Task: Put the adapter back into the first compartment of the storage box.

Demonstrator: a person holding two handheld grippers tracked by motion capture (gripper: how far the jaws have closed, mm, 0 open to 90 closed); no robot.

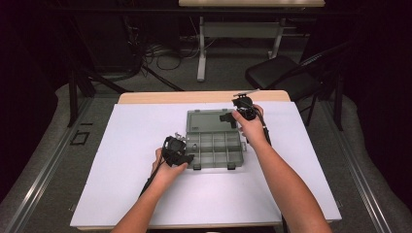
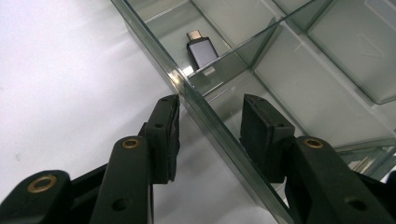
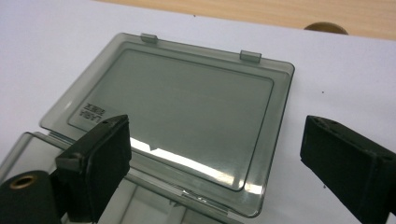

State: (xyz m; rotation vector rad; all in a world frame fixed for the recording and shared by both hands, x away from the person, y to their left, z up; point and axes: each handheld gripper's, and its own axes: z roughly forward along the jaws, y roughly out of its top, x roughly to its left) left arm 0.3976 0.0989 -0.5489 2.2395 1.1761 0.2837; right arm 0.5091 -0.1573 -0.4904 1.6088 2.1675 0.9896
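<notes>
I'm working over a white mat (image 1: 145, 194) that covers most of the table, with the smoky plastic organizer box (image 1: 214, 148) lying open near its middle, lid (image 3: 177, 112) folded flat back toward the far edge and showing its two latch tabs there. My right gripper (image 1: 232, 116) hangs above the lid's right end, jaws spread wide with nothing between them, so I judge the next job on that side is to get a jaw under the lid's free edge and swing it over, or simply stay clear. My left gripper (image 2: 210, 126) is at the box's left wall (image 2: 219, 135), its jaws straddling that clear rim, one pad outside on the mat and one inside a compartment, still parted and not quite pinching. To do this well I would close gently on the wall and only steady the box, since thin clear plastic can flex or skate on the mat if I squeeze hard or pull sideways. In the compartment just beyond the divider lies a small dark adapter (image 2: 201, 50) with a metal plug end; possibly a USB-C piece, though the glare leaves me unsure. I would keep the box level so it stays put.
</notes>
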